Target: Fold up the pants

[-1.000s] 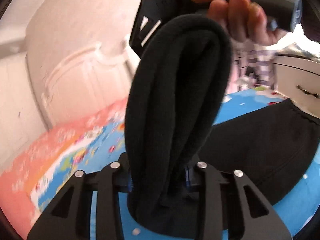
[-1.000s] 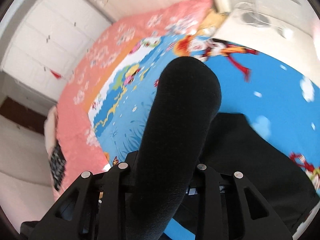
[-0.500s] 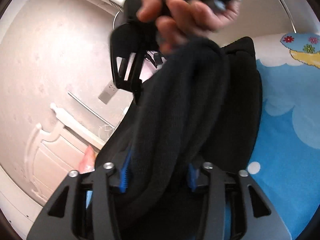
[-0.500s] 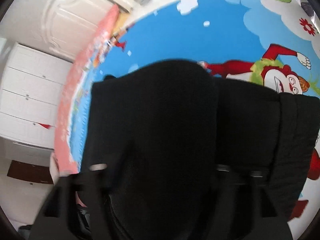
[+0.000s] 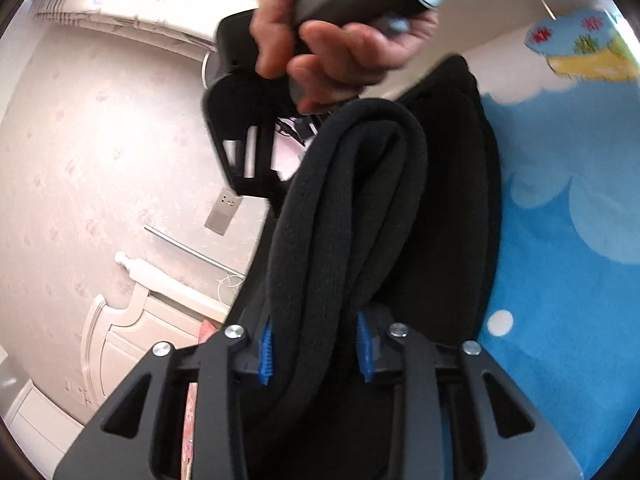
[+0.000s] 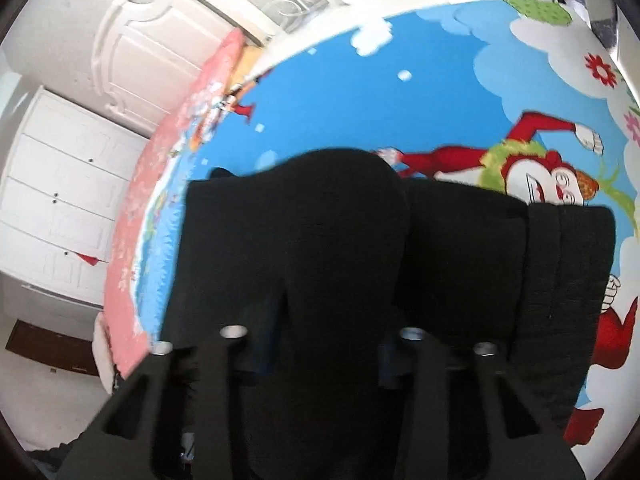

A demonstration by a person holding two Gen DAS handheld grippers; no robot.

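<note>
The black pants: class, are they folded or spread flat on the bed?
Folded. The black pants lie doubled in layers on the blue bedsheet, one edge still bunched.

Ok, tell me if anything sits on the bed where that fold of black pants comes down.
Nothing visible does. Both the left gripper and the right gripper are clamped on the black pants, and the blue sheet around them looks bare. The patch under the fabric is hidden.

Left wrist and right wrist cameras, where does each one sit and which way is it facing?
Left wrist: on the left gripper, looking along its fingers, shut on the black pants, toward a pink wall; the person's hand shows.
Right wrist: on the right gripper, angled down at the cartoon bedsheet.
Shared: pants and bedsheet.
</note>
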